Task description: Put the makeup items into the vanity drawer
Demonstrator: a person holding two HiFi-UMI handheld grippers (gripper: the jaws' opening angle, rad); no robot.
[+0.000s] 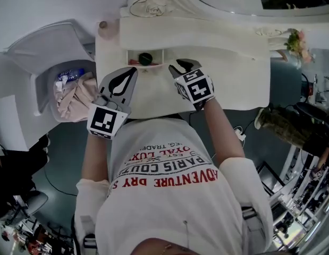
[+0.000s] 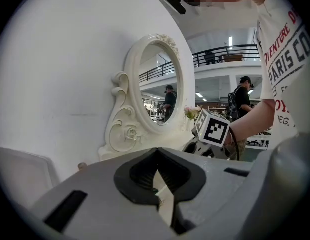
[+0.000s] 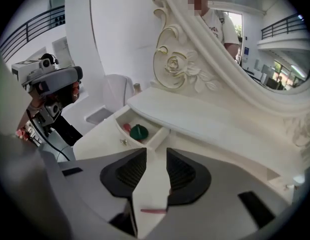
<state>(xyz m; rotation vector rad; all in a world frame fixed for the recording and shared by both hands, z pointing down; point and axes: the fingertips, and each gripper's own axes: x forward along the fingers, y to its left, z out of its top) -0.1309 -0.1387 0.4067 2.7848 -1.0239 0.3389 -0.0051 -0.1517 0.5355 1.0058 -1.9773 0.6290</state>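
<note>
Left tongs (image 1: 130,74) clenched, empty, above the counter (image 1: 236,84). Open vanity drawer (image 1: 133,57) holds a round green container (image 1: 145,58) and a red item (image 3: 126,127). Right tongs (image 1: 181,67) released, empty, near the drawer. Recommend pushing the drawer front squarely.

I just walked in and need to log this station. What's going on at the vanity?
A person stands at the white vanity with a gripper in each hand. Its small drawer is open and holds a dark green round item and a small red one. The right gripper hovers near the drawer, jaws apart and empty. The left gripper is shut and empty.
</note>
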